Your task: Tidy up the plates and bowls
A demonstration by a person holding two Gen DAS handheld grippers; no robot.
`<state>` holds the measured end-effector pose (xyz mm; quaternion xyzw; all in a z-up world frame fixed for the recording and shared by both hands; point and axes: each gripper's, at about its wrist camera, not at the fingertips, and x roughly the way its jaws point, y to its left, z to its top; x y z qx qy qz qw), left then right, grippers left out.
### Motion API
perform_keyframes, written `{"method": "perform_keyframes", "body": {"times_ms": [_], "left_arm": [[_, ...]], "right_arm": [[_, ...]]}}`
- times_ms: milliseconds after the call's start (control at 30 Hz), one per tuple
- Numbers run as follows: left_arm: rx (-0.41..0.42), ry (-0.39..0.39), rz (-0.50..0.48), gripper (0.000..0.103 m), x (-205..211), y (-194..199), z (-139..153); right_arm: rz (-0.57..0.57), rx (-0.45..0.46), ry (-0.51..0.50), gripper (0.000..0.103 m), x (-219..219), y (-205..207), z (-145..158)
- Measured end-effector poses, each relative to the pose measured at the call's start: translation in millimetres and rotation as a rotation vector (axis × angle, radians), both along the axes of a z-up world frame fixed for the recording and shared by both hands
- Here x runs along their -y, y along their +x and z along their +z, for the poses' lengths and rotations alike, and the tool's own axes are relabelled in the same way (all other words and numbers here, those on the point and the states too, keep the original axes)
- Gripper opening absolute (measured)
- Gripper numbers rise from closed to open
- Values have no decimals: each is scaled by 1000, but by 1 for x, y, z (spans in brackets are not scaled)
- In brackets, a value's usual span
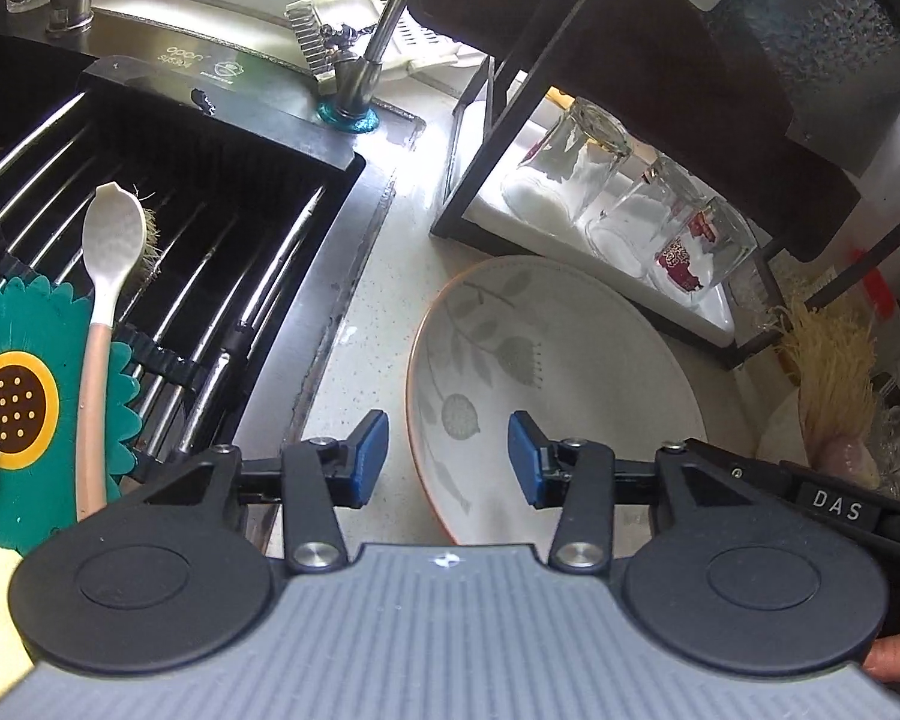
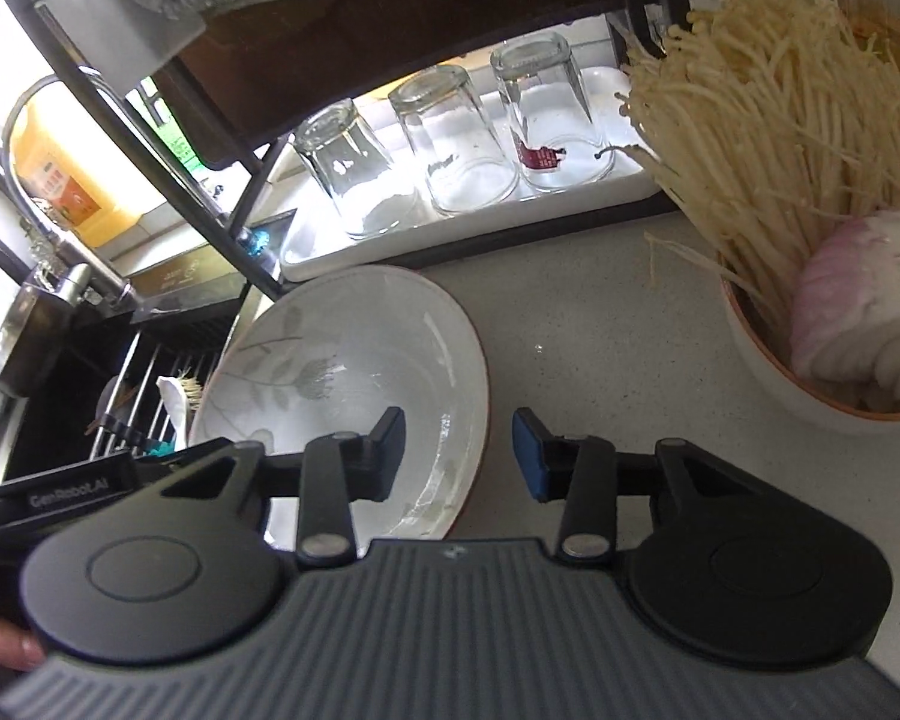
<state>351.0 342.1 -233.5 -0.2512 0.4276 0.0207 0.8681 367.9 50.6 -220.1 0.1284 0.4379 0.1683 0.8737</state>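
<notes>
Both grippers, left (image 1: 448, 459) and right (image 2: 459, 459), gaped wide and empty, straddling opposite rims of the plate (image 1: 570, 360) on the counter (image 2: 600, 312) at twelve o'clock, seemingly for a two-sided lift.

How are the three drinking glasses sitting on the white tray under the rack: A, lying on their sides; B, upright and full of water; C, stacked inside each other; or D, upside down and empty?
D: the three glasses stand mouth-down, side by side on the white tray, with nothing in them.
</notes>
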Motion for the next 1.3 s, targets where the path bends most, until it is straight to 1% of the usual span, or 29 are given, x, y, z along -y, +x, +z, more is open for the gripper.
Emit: {"method": "perform_keyframes", "body": {"times_ms": [67, 133, 233, 300, 333, 367, 467, 700, 867, 1067, 1300], "left_arm": [[-10, -13, -14, 37, -1, 3, -2], [-10, -9, -15, 35, -1, 4, -3], [-14, -12, -7, 28, -2, 6, -6], [-11, -5, -4, 25, -3, 7, -8], [-9, 2, 2, 21, -3, 7, -8], [-8, 7, 9, 18, -3, 6, -8], [1, 5, 14, 14, -5, 4, -10], [-5, 23, 9, 12, -4, 1, -8], [-8, 35, -10, 12, -3, -3, -1], [17, 60, -28, 12, -1, -15, 21], [48, 62, -37, 12, 8, -28, 55]], "right_arm": [[5, -3, -5, 35, -2, 4, -3], [6, -6, -15, 34, -5, 8, -5], [12, -9, -27, 27, -9, 13, -6], [18, -14, -52, 23, -12, 16, -8], [18, -16, -59, 21, -12, 18, -9], [19, -19, -60, 21, -12, 19, -11], [24, -17, -60, 19, -13, 22, -13], [38, -19, -70, 19, -15, 23, -12], [44, -12, -75, 17, -14, 17, -6], [44, 13, -53, 17, -9, 1, 8], [35, 48, -38, 16, 0, -19, 39]]}}
